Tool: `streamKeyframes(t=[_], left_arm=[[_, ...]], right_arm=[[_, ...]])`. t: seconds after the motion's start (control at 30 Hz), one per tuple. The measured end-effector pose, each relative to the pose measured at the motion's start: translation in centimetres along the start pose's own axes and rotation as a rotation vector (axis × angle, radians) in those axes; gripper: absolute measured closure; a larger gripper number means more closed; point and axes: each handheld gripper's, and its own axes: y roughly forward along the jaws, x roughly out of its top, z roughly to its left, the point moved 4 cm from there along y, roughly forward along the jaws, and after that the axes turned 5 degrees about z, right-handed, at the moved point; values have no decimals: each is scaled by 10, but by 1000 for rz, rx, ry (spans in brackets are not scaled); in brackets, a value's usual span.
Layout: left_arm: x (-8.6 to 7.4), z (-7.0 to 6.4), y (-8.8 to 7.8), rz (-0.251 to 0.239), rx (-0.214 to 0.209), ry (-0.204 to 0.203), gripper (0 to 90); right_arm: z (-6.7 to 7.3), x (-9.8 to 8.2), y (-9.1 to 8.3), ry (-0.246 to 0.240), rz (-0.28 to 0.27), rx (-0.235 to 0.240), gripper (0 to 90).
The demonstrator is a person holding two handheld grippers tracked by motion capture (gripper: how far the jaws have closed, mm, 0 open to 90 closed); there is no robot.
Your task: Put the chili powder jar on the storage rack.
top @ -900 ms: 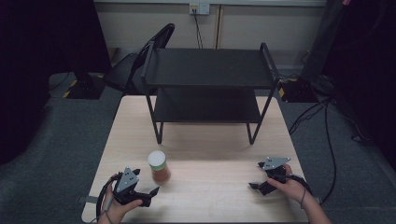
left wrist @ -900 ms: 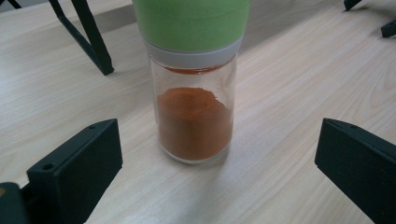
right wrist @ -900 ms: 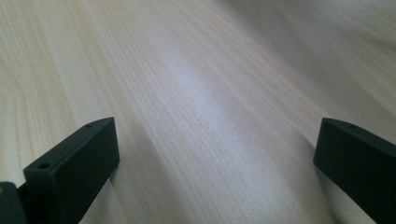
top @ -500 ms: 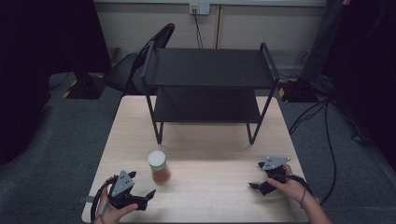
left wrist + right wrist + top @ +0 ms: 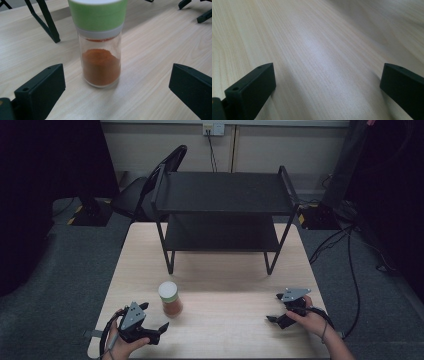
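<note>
A clear spice jar point(image 5: 170, 299) with a green-and-white lid and orange-red powder stands upright on the wooden table point(image 5: 225, 330), left of centre. My left gripper point(image 5: 153, 316) sits just in front and to the left of it, open, with its jaws pointing at the jar. In the left gripper view the jar point(image 5: 101, 50) stands a little beyond the wide-spread jaws of the left gripper point(image 5: 117, 75), not touching them. My right gripper point(image 5: 274, 307) rests near the table's front right, open. In the right gripper view, the right gripper point(image 5: 328, 75) has bare wood between its jaws.
A black two-tier metal rack point(image 5: 225, 195) stands on the far half of the table, its legs point(image 5: 51, 27) close behind the jar. A black chair point(image 5: 150, 190) stands beyond the table at the left. Cables point(image 5: 345, 250) run over the floor at the right.
My left gripper has shifted slightly near the front edge, with its jaws turned towards the jar. The jar and the right gripper have not moved.
</note>
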Motion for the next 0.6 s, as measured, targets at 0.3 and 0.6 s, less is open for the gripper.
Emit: streamKeyframes(t=[0.3,0.6], left_arm=[[9,7,13,-16,7,3,0],[18,15,23,-29,15,-10,0]], right_arm=[[0,0,0,1,0,-1,0],[0,0,1,4,-3,-4,0]])
